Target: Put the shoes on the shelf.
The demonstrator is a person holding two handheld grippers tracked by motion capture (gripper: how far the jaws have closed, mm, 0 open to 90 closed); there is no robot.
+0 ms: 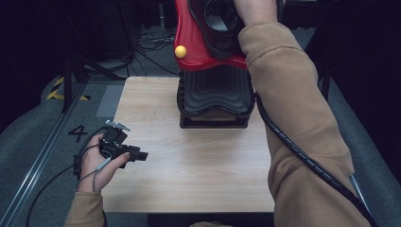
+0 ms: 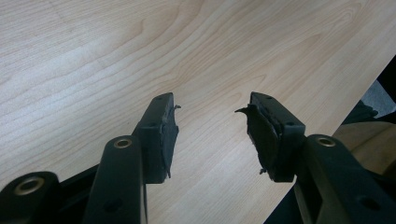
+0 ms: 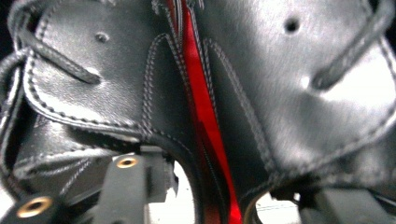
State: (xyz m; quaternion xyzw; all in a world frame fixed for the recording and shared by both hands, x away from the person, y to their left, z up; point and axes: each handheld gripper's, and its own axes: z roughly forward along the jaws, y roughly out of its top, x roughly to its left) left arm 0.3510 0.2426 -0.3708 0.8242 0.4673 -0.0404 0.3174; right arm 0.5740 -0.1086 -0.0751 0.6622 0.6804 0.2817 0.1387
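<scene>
One red-black leather glove (image 1: pixel 213 28), stitched seams, upright

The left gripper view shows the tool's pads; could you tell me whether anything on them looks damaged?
Yes. Both pads look worn: ragged shreds of black lining curl off their upper tips and lower edges, over the bare wooden table. The jaws stand open with nothing between them.

A pale wood-grain table (image 1: pixel 189 161) stands in the middle of a dim room, its top catching the light while everything around it falls into darkness. Grey carpet (image 1: pixel 38 123) covers the floor, with a metal rail (image 1: pixel 40 151) running along the left, a painted number four (image 1: pixel 78 133) and yellow-black hazard tape (image 1: pixel 59 90) beside it. Loose black cables (image 1: pixel 151 47) trail over the floor at the far side.
</scene>
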